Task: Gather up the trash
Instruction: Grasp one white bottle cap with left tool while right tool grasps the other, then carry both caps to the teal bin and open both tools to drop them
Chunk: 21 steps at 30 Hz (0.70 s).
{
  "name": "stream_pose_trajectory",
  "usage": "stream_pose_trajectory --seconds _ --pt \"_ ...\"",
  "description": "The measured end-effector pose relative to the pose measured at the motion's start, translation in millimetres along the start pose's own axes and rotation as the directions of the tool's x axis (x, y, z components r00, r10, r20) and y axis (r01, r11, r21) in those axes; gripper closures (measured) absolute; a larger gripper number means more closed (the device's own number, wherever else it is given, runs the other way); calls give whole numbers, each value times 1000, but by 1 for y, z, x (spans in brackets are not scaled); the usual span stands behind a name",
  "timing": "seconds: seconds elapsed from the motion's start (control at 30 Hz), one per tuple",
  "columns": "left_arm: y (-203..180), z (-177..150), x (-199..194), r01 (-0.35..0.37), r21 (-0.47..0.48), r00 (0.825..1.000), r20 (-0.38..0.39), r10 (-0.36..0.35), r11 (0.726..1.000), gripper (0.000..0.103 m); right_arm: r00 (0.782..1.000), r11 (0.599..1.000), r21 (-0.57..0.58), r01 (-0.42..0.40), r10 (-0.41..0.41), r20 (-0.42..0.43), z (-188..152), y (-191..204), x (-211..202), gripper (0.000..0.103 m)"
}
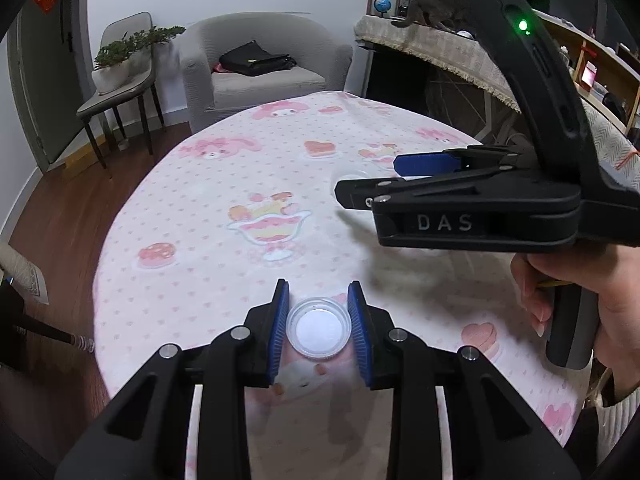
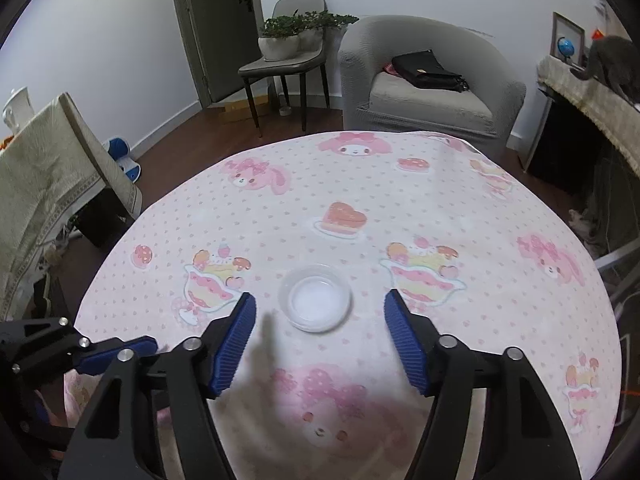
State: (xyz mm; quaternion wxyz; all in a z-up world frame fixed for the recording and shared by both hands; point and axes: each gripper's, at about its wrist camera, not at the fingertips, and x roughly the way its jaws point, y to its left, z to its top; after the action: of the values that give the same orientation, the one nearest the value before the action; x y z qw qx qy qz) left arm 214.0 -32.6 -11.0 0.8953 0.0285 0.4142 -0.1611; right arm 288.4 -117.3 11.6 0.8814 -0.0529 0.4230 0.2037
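The table (image 2: 280,184) wears a soft pink cartoon cloth, and two small clear plastic cups are the only trash in sight on it.

One cup (image 2: 316,298) lies open side up toward the near edge, roughly midway across, seen from the right wrist. The right tongs (image 2: 320,332) stand wide open just short of it, one finger off to each side, touching nothing. In the left wrist view the same tongs (image 1: 396,176) appear side-on nearer the right edge.

The other cup (image 1: 317,329) sits between the blue pads (image 1: 279,320) of the left tongs (image 1: 318,322), by the near edge. The pads lie against its rim on both sides, so it looks gripped, though whether it is lifted or resting on the cloth I cannot tell from this angle.

Both cups look empty, thin-walled and very light. I judge they will flex under pressure and could pop out sideways if squeezed hard. The smooth plastic is likely slippery, though the ribbed pads should help. The best hold is across the rim, at its widest point, with a gentle squeeze and the fingers lowered well down the wall.
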Motion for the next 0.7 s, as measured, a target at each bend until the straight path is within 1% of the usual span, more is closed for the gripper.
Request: stream_pose_trajectory --seconds 0.13,0.23,0.33,0.4,0.7 --pt "10 -3 -6 -9 -14 1000 2 9 1000 71 1000 1000 -11 6 -6 -14 1 6 8 49" --pt "16 -4 -11 -13 -20 1000 5 13 1000 71 1000 1000 -18 15 -15 -16 2 11 11 54" --pt "23 -6 -18 -21 -27 1000 10 21 999 71 1000 999 -28 23 -24 -16 4 16 14 63" --pt "27 -7 -21 -25 -33 1000 12 26 999 71 999 999 -38 30 -31 -16 6 21 16 63" --pt "47 -12 -37 -39 -64 999 21 40 997 71 1000 997 -75 -7 6 -13 11 52 17 63"
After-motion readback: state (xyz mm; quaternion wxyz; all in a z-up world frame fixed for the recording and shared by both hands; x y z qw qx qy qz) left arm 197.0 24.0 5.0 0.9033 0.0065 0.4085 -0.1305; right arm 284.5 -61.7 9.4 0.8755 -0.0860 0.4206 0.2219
